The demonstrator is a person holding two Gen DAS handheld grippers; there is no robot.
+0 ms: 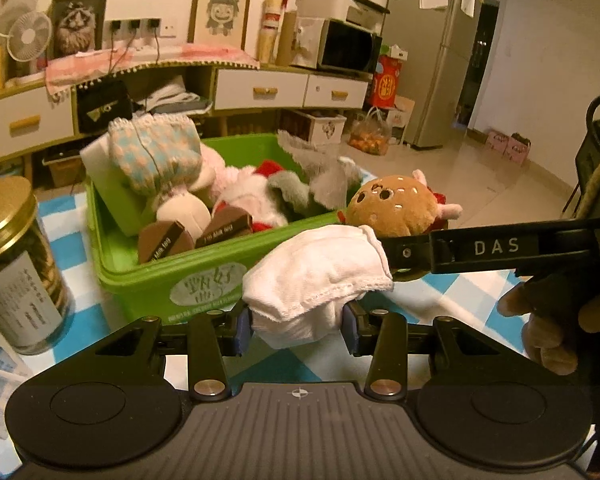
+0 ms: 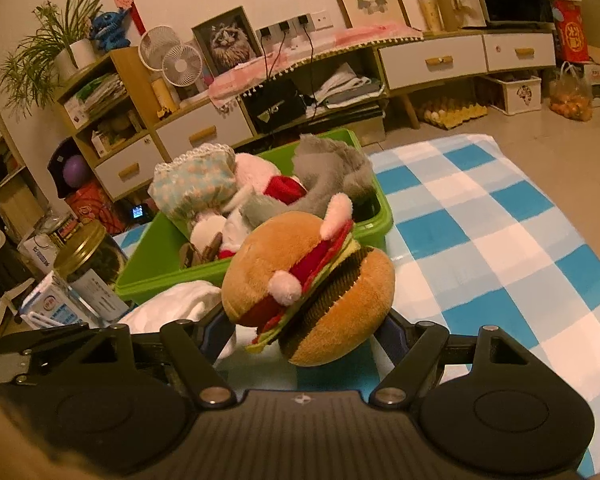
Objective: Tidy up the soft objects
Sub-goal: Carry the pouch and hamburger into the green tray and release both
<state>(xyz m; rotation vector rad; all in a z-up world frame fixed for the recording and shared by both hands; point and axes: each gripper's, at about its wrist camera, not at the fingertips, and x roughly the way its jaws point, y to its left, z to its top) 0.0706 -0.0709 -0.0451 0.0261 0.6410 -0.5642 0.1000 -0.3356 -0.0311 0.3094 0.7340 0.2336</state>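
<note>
My left gripper (image 1: 298, 326) is shut on a white cloth bundle (image 1: 320, 280), lifted a little above the checked tablecloth in front of the green bin (image 1: 148, 280). My right gripper (image 2: 304, 336) is shut on a plush hamburger (image 2: 312, 280), which shows in the left wrist view as a brown bun (image 1: 392, 206) beside the bin's near right corner. The green bin (image 2: 148, 264) holds several plush toys, a dotted cloth bundle (image 1: 156, 156) and a grey plush (image 2: 332, 168). The white cloth (image 2: 172, 304) shows at the left of the right wrist view.
A glass jar with a gold lid (image 1: 16, 264) stands left of the bin, next to a carton (image 2: 48, 304). The blue and white checked tablecloth (image 2: 500, 240) stretches to the right. A low cabinet (image 1: 260, 88) with a microwave (image 1: 340, 44) stands behind.
</note>
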